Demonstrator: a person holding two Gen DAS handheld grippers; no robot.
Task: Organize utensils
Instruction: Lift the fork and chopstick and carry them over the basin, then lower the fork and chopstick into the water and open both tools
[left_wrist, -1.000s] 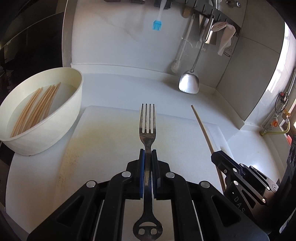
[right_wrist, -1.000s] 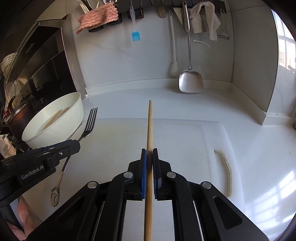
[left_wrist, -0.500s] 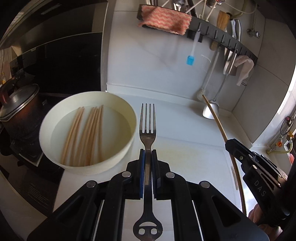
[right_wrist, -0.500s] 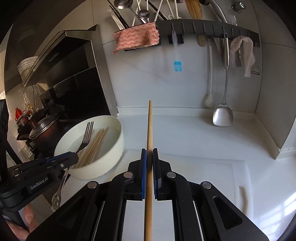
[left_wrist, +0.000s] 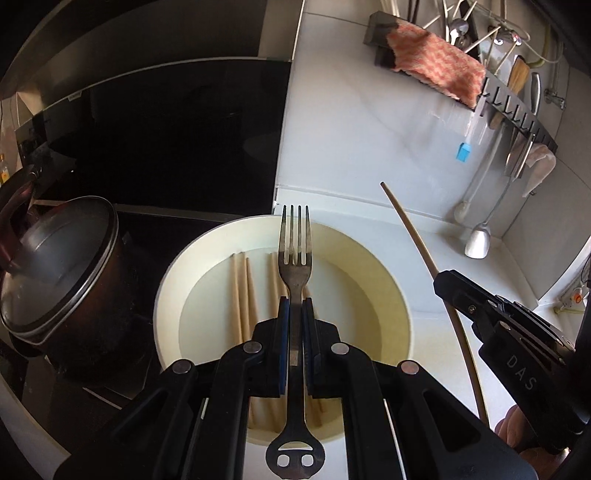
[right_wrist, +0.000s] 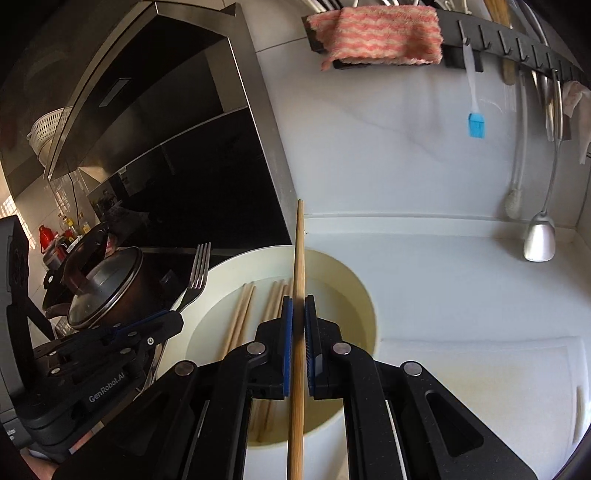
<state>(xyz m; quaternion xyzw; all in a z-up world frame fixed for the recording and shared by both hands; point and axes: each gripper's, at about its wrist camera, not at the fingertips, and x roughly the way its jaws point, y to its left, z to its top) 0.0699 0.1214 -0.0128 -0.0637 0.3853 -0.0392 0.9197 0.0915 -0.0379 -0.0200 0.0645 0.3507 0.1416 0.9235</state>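
My left gripper (left_wrist: 295, 314) is shut on a steel fork (left_wrist: 294, 254), tines pointing forward, held above a white bowl (left_wrist: 388, 284). Several wooden chopsticks (left_wrist: 240, 295) lie in the bowl's water. My right gripper (right_wrist: 298, 310) is shut on a single wooden chopstick (right_wrist: 300, 243), also held over the bowl (right_wrist: 354, 291). In the right wrist view the left gripper (right_wrist: 173, 321) and its fork (right_wrist: 197, 273) show at the left over the bowl's rim. In the left wrist view the right gripper (left_wrist: 443, 284) and its chopstick (left_wrist: 410, 229) show at the right.
A dark lidded pot (left_wrist: 55, 273) stands on the hob left of the bowl. A wall rail (right_wrist: 517, 37) carries a pink cloth (right_wrist: 376, 33), a blue brush (right_wrist: 476, 123) and a steel spatula (right_wrist: 539, 240). A white cutting board (right_wrist: 480, 376) lies right of the bowl.
Both grippers moved left and upward, from over the cutting board to over the bowl, each still holding its utensil. The pot and the hob have come into view.
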